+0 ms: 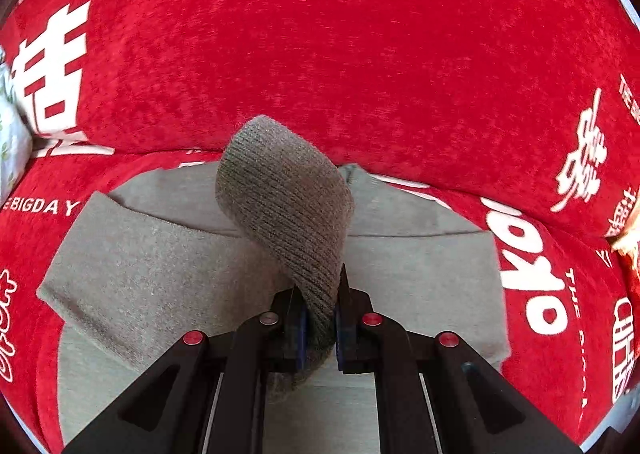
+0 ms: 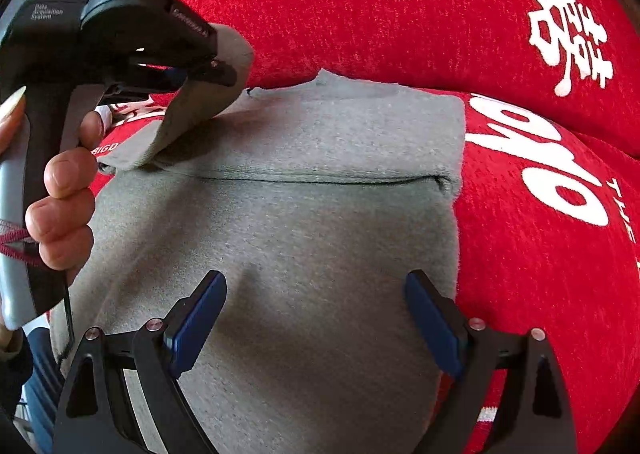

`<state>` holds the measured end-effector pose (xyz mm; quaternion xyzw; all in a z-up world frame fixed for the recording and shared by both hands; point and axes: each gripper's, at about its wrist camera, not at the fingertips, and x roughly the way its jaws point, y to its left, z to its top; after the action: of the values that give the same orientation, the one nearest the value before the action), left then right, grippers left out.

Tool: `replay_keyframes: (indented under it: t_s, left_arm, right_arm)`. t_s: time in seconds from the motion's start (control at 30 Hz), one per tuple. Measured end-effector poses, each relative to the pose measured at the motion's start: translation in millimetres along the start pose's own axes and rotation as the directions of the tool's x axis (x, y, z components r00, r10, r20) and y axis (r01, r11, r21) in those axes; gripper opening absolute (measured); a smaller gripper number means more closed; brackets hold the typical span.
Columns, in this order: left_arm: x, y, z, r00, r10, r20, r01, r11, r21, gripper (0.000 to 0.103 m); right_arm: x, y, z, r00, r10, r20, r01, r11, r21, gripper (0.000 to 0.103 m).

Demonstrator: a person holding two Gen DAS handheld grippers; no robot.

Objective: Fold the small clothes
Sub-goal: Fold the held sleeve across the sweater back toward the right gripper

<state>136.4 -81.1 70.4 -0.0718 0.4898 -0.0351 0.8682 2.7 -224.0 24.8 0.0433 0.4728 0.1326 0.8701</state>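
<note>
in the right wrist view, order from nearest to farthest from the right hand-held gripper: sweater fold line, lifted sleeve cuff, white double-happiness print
1. Sweater fold line, straight ahead of the right hand-held gripper.
2. Lifted sleeve cuff, upper left.
3. White double-happiness print, upper right on the cushion.

"bigday" on red cover (image 1: 360, 54) (white print), "data acquisition system" on claw (image 2: 216, 66)

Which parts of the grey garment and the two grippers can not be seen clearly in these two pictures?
- Near hem of the grey garment: both views, cut off by the bottom edge and covered by the gripper bodies.
- Cuff tip of the ribbed sleeve: left wrist view, pinched inside the left gripper.
- Cloth under the right gripper: right wrist view, whether the open fingers touch it is unclear.
- Garment's left side: right wrist view, behind the hand.
</note>
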Motion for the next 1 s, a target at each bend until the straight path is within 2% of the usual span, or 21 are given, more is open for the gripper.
replay_keyframes:
  t_s: [0.47, 0.8, 1.0]
  left_arm:
    - [1.0, -45.1, -7.1, 0.999, -0.045, -0.016, 0.047, 0.995, 0.086, 0.011]
    - [13.2, -68.8, -14.4, 0.995, -0.081, -0.051, 0.087, 0.987, 0.133, 0.011]
    - [23.2, -82.2, -22.0, 0.994, -0.084, -0.074, 0.095, 0.983, 0.158, 0.011]
  right_arm:
    - [-18.3, -12.9, 0.2, 0.999, 0.018, 0.030, -0.019, 0.999, 0.037, 0.093]
    - [-34.7, -59.5, 4.4, 0.998, -0.005, 0.065, -0.005, 0.988, 0.152, 0.093]
    - [-38.2, -72.9, 4.0, 0.998, -0.029, 0.063, 0.017, 0.981, 0.195, 0.093]
